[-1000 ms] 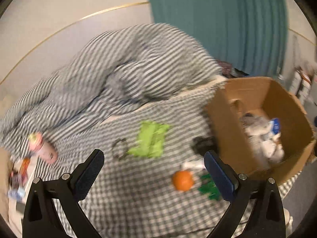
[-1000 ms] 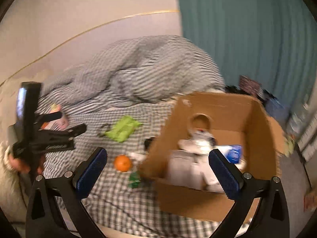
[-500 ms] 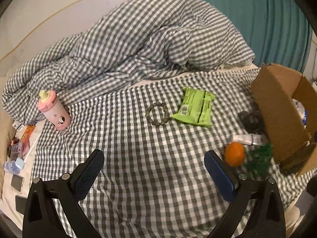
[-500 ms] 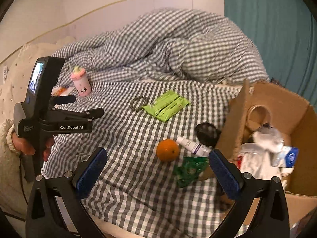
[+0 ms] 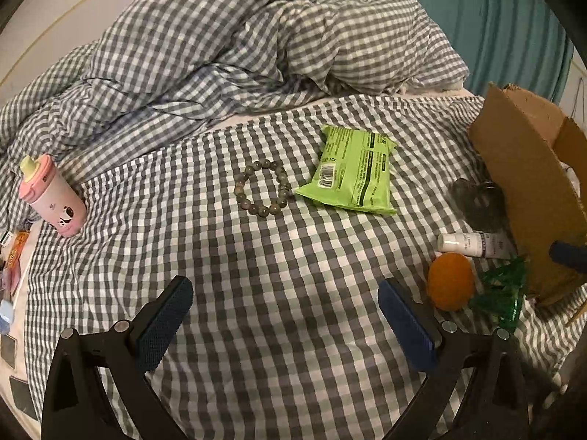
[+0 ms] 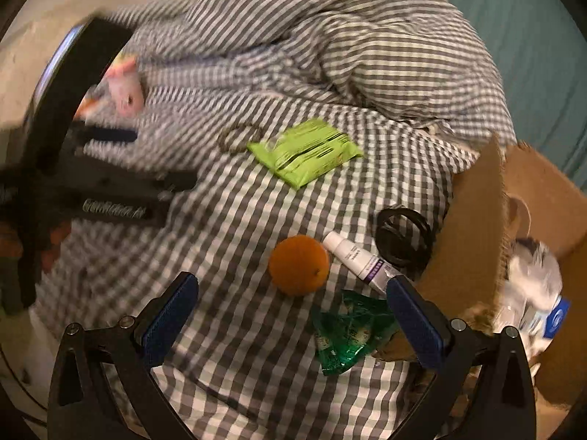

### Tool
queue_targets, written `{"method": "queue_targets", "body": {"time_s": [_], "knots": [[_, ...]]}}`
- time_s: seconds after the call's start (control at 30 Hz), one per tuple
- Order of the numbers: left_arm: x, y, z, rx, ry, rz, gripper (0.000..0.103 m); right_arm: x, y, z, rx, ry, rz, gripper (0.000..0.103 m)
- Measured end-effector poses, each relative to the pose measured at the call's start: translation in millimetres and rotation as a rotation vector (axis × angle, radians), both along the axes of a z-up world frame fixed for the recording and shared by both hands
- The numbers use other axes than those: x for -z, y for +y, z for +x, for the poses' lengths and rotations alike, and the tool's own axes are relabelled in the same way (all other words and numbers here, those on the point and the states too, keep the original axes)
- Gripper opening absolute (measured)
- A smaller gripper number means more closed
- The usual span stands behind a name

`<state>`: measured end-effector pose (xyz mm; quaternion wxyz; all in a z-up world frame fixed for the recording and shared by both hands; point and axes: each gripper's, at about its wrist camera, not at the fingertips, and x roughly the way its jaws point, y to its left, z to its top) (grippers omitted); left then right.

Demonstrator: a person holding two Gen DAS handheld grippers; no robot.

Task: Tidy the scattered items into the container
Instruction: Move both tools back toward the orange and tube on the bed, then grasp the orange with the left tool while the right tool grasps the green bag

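On the checked bedsheet lie a green wipes pack (image 5: 350, 170) (image 6: 306, 152), a bead bracelet (image 5: 261, 187), an orange (image 5: 449, 280) (image 6: 299, 264), a white tube (image 5: 473, 245) (image 6: 357, 256), a green foil packet (image 5: 502, 293) (image 6: 348, 332) and a black coil (image 6: 403, 236). The cardboard box (image 5: 528, 183) (image 6: 473, 227) stands at the right with white items inside. My left gripper (image 5: 284, 324) is open above bare sheet, short of the bracelet. My right gripper (image 6: 291, 326) is open just below the orange, its right finger beside the tube and packet.
A pink sippy cup (image 5: 51, 196) leans at the left by the rumpled checked duvet (image 5: 238, 47). Small items lie off the sheet's left edge (image 5: 11, 264). A teal curtain (image 5: 513, 25) hangs behind the box. The left gripper's body (image 6: 91, 168) crosses the right wrist view.
Both grippers have dropped closer to the bed and moved left, away from the box. The right one now hovers by the orange; the left one faces the bracelet and wipes.
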<state>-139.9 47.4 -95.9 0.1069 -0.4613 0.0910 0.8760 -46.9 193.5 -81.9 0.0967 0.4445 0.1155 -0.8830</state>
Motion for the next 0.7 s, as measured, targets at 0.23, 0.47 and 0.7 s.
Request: {"method": "queue_targets", "body": {"time_s": [0.23, 0.47, 0.7], "knots": [[15, -25, -11, -0.056, -0.036, 0.007, 0.103, 15, -3, -10, 0.006, -0.012, 0.007, 0.103], [24, -37, -11, -0.076, -0.061, 0.009, 0.103, 54, 47, -32, 0.165, -0.149, -0.064, 0.085], [29, -21, -12, -0.038, -0.072, 0.003, 0.103, 78, 69, -35, 0.224, -0.213, -0.133, 0.051]]}}
